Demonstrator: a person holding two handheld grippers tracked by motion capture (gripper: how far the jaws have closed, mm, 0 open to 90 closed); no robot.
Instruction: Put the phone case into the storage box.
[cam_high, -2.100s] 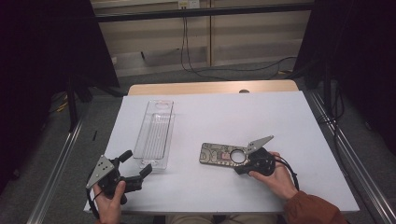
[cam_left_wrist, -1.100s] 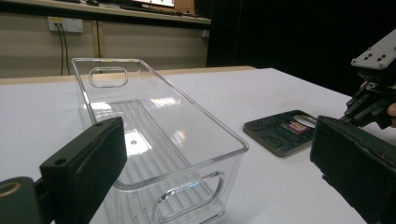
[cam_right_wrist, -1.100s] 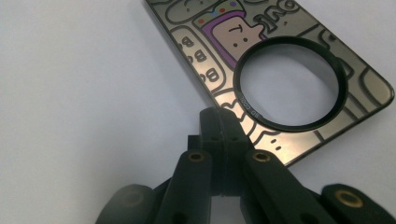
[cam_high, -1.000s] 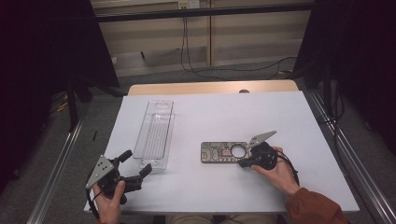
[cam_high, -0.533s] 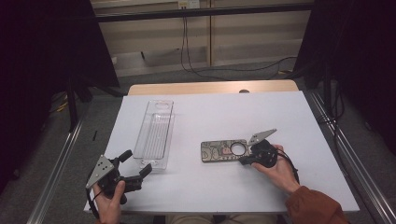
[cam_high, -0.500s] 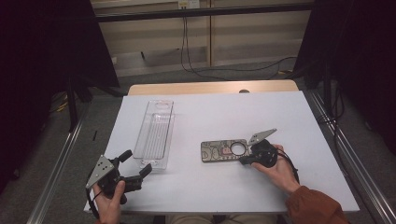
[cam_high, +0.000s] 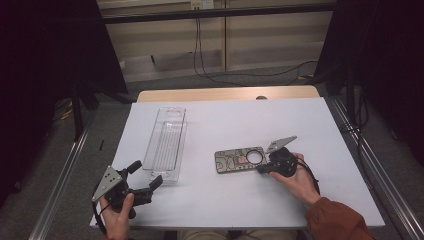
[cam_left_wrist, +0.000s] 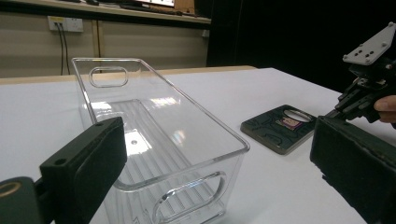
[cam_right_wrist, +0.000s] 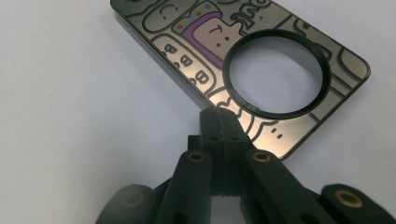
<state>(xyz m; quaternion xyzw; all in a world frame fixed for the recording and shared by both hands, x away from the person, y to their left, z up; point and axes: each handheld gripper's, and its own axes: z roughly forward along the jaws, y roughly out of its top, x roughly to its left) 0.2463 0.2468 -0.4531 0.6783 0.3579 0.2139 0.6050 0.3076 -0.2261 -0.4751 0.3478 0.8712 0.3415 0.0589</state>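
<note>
the flat rectangular phone case with a cartoon print and a round black-rimmed hole (cam_high: 240, 160) lies face up on the white desk (cam_high: 240, 120); all positions below are given from this case. the right tongs (cam_high: 262, 167) sit at the end of the case that carries the hole, on the person's side. in the right gripper view the right tongs (cam_right_wrist: 223, 122) have their two black jaws pressed flat together, clenched, with their tips at the case's edge just below the black ring (cam_right_wrist: 276, 73); whether the tips pinch that edge or merely rest against it cannot be told. the right hand (cam_high: 299, 181) holds the tool body just beyond that end, with a rust-coloured sleeve (cam_high: 336, 221) further toward the person.

the clear plastic rectangular bin with slotted handles (cam_high: 165, 142) stands well to the left of the case, its long side running away from the person, apart from the case. in the left gripper view the bin (cam_left_wrist: 154, 140) is upright and open-topped, with the case (cam_left_wrist: 280, 127) lying beyond its right wall.

the left tongs (cam_high: 145, 177) are further left of the case and nearer the person, just at the near end of the bin. their jaws stand wide apart, released, with no object between the pads. the left hand (cam_high: 119, 215) grips the tool at the desk's near edge.
</note>
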